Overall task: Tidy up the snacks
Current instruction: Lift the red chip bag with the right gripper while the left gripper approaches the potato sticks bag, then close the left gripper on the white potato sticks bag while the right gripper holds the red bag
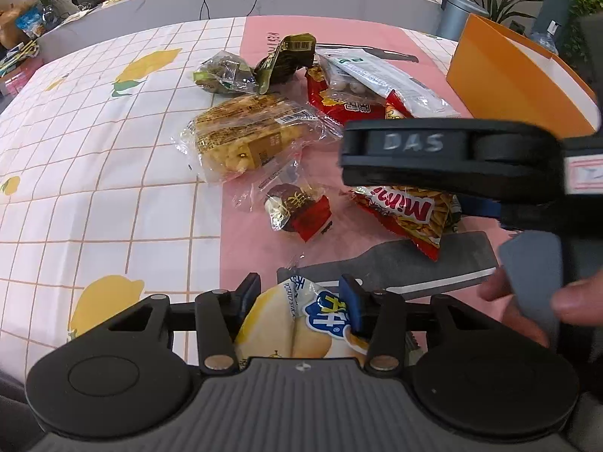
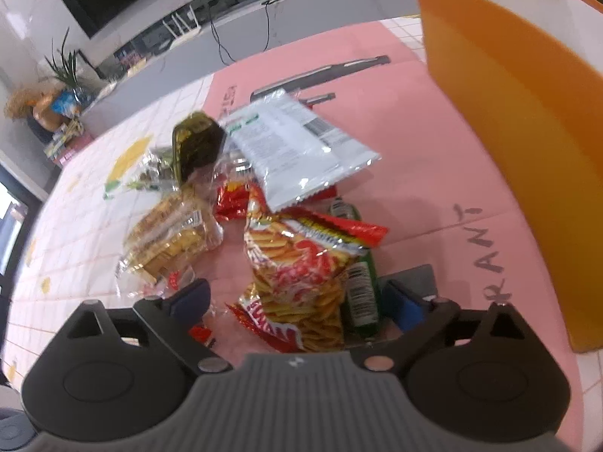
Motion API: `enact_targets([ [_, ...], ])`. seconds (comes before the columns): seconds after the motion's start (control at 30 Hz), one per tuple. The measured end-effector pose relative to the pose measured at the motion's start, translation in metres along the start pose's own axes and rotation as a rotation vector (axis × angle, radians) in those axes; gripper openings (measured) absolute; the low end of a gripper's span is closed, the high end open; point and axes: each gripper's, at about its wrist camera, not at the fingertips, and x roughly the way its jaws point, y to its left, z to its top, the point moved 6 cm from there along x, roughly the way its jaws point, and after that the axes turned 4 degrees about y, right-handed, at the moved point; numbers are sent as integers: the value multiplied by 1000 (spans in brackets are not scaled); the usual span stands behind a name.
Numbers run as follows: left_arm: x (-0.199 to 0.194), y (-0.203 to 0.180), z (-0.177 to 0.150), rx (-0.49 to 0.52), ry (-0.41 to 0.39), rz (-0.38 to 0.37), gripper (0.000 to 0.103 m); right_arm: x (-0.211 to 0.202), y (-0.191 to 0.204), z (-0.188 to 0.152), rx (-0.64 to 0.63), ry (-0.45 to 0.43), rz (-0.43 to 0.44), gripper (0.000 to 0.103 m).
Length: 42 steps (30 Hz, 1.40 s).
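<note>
My left gripper [image 1: 301, 297] is shut on a yellow-and-white potato-stick bag [image 1: 297, 320], low over the pink mat. My right gripper [image 2: 297, 301] is open, its fingers either side of a red Mimi chip bag [image 2: 301, 275] that lies on a green pack [image 2: 361, 282]; it touches neither. In the left wrist view the right gripper's black body [image 1: 444, 154] hangs over the same Mimi bag [image 1: 407, 211]. A pile of snacks lies ahead: a cracker pack [image 1: 245, 135], a white pouch [image 2: 297, 147], a dark green packet [image 2: 196, 143], a small chocolate snack [image 1: 297, 211].
An orange box [image 2: 527, 120] stands open at the right on the pink mat [image 2: 414, 132]. A red snack bag [image 1: 339, 101] lies under the white pouch. The checked tablecloth [image 1: 94, 150] stretches left. A counter with clutter runs along the back.
</note>
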Motion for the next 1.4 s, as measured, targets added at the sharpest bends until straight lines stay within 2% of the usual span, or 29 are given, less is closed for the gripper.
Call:
enact_targets([
  [0.1,-1,1,-2,-3,1,1,51,4,6,0,-42,-27,-55,96],
  [0.17,-2,1,-3,-5,2,3,50,4,8,-2,-82,-77,-131,77],
  [0.2,-3,1,-3,-5,2,2,50,5,9,-3,-112,-85,-153,75],
  [0.3,-5,1,-3,-1,-2,3,49,4,8,-4,-137,-104,-162,67],
  [0.33,-6,0,-3,1,-7,5,48,3,6,-3,-126,-106,-163,62],
  [0.37,-7,0,-3,3,-11,6,48,3,4,-2,-126,-107,-166,53],
  [0.4,-8,0,-3,3,-13,6,48,1,3,-2,-130,-112,-161,47],
  [0.47,-11,0,-2,1,-20,5,47,-2,3,-2,-130,-115,-151,40],
  [0.67,-15,-3,-3,3,-39,10,47,-11,6,-6,-148,-133,-141,36],
  [1.0,-24,-6,-2,9,-73,6,45,-29,5,-12,-126,-153,-98,34],
  [1.2,-18,-8,-8,42,-53,64,43,-44,4,-12,-115,-178,-87,34],
  [1.23,-14,-9,-10,58,-40,75,44,-45,4,-12,-113,-180,-85,34],
  [1.3,-11,-9,-13,60,-36,119,55,-47,3,-11,-109,-180,-81,34],
  [1.37,-9,-9,-15,71,-21,151,74,-48,3,-11,-104,-178,-74,34],
  [1.4,-7,-9,-17,68,-9,157,77,-49,3,-12,-103,-177,-71,34],
])
